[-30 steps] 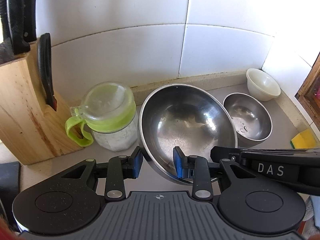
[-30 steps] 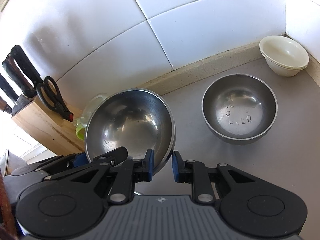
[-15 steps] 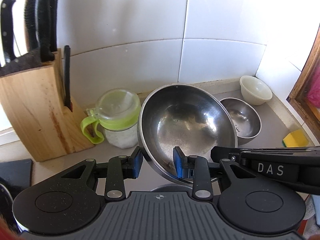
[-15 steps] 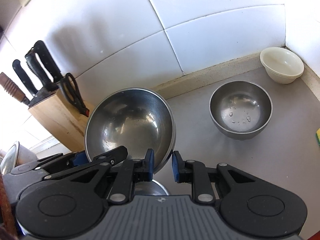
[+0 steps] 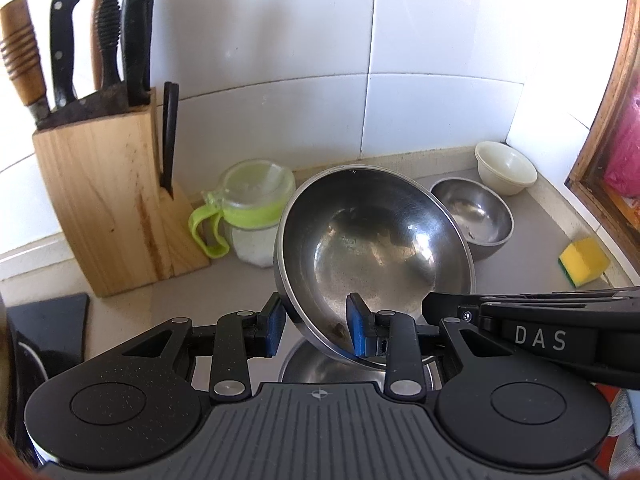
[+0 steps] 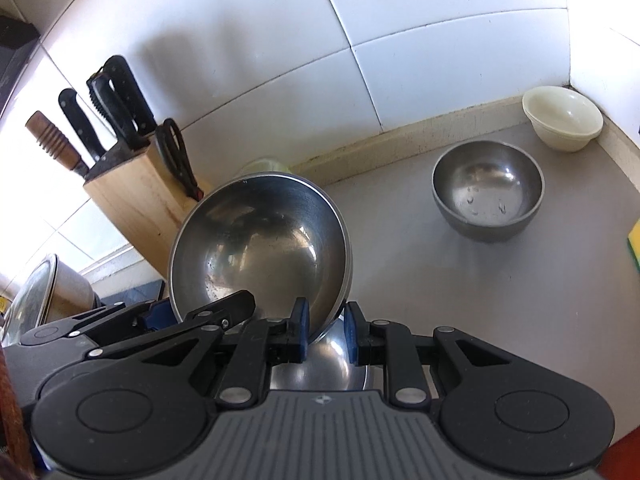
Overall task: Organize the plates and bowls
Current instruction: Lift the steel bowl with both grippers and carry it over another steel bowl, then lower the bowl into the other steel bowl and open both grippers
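Note:
A large steel bowl hangs tilted above the counter, its inside facing me. My left gripper is shut on its near left rim, one pad inside and one outside. My right gripper is shut on the near right rim. Below the held bowl, another steel bowl shows between the fingers. A smaller steel bowl stands on the counter at the back right. A cream bowl sits in the corner behind it.
A wooden knife block stands at the left by the tiled wall. Beside it is a jar with a green lid. A yellow sponge lies at the right counter edge. A lidded pot sits far left.
Both grippers have risen and drawn back from the wall with the large bowl in them. The counter items look smaller and farther, and a second steel bowl has come into view underneath.

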`<state>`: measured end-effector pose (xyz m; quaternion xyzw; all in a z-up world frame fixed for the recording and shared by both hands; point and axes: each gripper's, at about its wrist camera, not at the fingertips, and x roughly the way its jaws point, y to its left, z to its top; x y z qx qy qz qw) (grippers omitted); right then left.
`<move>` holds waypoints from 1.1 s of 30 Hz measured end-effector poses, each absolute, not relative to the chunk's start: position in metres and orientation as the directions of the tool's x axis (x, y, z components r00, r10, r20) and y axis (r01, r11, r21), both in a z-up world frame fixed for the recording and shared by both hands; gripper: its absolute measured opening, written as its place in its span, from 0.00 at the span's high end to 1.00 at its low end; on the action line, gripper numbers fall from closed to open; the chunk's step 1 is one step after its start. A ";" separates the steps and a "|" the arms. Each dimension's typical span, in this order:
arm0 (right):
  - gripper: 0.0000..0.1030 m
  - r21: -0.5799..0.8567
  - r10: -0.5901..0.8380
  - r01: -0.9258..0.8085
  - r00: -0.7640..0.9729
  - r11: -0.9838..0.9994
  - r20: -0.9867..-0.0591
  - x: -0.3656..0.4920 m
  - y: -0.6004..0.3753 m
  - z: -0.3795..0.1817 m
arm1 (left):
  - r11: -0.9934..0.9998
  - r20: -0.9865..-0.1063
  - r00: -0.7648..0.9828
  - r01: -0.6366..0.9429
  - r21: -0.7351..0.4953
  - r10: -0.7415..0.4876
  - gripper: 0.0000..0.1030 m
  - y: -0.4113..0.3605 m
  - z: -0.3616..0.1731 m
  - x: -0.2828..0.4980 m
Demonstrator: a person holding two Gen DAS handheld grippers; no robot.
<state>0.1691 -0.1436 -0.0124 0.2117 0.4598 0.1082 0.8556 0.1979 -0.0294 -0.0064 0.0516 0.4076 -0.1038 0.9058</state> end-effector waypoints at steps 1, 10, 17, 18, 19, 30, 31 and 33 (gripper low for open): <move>0.76 0.462 0.380 0.009 0.552 0.887 -0.742 0.167 -0.143 -0.013 | 0.973 -0.750 0.645 0.230 0.009 -0.146 0.61 -0.028 -0.007 0.195; 0.76 0.459 0.381 0.017 0.532 0.888 -0.756 0.143 -0.138 -0.019 | 0.969 -0.759 0.634 0.246 0.018 -0.147 0.61 -0.025 -0.014 0.170; 0.76 0.453 0.379 0.033 0.498 0.891 -0.780 0.137 -0.131 -0.033 | 0.968 -0.784 0.603 0.249 0.009 -0.148 0.61 -0.019 -0.028 0.164; 0.76 0.451 0.379 0.032 0.492 0.892 -0.784 0.136 -0.130 -0.035 | 0.969 -0.787 0.598 0.248 0.006 -0.149 0.61 -0.018 -0.031 0.164; 0.76 0.448 0.378 0.033 0.485 0.893 -0.789 0.136 -0.128 -0.037 | 0.969 -0.790 0.594 0.248 0.003 -0.149 0.61 -0.016 -0.033 0.163; 0.73 0.420 0.355 0.031 0.478 0.907 -0.803 0.134 -0.124 -0.042 | 0.970 -0.807 0.569 0.242 -0.017 -0.156 0.54 -0.003 -0.049 0.161; 0.73 0.414 0.351 0.024 0.488 0.910 -0.800 0.134 -0.124 -0.039 | 0.971 -0.805 0.572 0.238 -0.017 -0.155 0.53 -0.002 -0.047 0.162; 0.73 0.405 0.343 0.014 0.505 0.914 -0.792 0.135 -0.126 -0.033 | 0.972 -0.800 0.580 0.232 -0.016 -0.152 0.53 0.000 -0.044 0.163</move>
